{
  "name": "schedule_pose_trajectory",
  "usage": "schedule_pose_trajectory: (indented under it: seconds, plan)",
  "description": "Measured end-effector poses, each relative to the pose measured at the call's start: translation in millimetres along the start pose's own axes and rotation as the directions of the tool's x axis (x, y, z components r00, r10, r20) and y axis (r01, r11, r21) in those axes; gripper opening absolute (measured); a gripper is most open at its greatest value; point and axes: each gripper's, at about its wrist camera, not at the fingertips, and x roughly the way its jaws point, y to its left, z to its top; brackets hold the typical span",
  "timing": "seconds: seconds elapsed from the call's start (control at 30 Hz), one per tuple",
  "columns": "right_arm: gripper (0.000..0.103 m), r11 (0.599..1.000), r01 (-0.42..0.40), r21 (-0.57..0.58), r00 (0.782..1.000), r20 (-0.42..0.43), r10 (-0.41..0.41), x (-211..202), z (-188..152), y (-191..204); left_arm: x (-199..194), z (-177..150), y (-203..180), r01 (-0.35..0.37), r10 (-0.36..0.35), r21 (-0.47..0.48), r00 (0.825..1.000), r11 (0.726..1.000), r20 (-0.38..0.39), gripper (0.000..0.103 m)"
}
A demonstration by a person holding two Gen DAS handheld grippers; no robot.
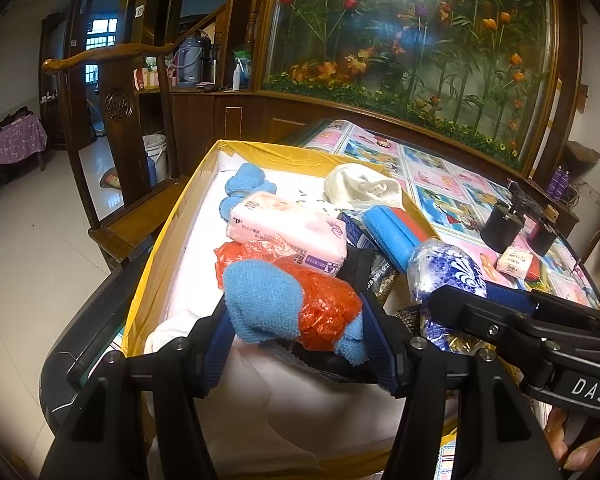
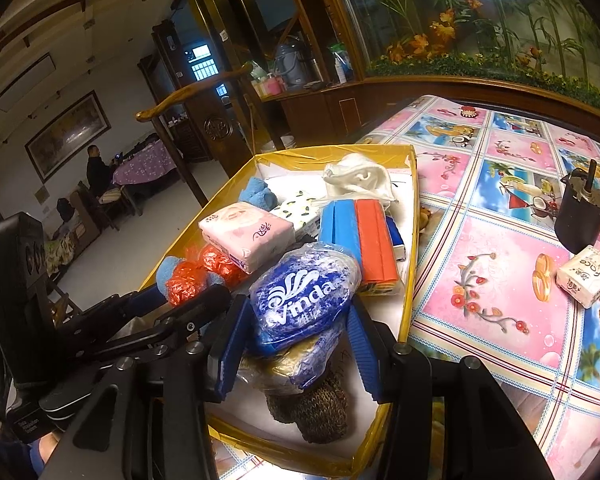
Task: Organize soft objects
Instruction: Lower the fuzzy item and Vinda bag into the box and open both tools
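Tablecloth in pink squares covers the table; on it sits a yellow-edged cardboard box heaped with soft goods. At the near end, the right gripper pinches a blue Vinda tissue pack by its sides; light and squashy, its slick wrapper could slip, so mid-body suits it. Beside it, the left gripper clamps a blue towel bundled with an orange plastic bag: limp and crinkly, best held where they bunch thickest.

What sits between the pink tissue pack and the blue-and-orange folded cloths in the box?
In the right wrist view, a white leaf-patterned pack lies between the pink tissue pack and blue-and-orange folded cloths.
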Motion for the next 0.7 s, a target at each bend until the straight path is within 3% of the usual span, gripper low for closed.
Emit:
schedule_pose_trajectory:
  seconds: [0.7]
  plan:
    - [0.057, 1.0, -0.006, 0.01, 1.0, 0.016, 0.006, -9.3, -0.8, 1.5, -3.5, 1.8, -2.5, -0.001, 0.001, 0.004, 1.0, 1.0, 0.007, 0.07]
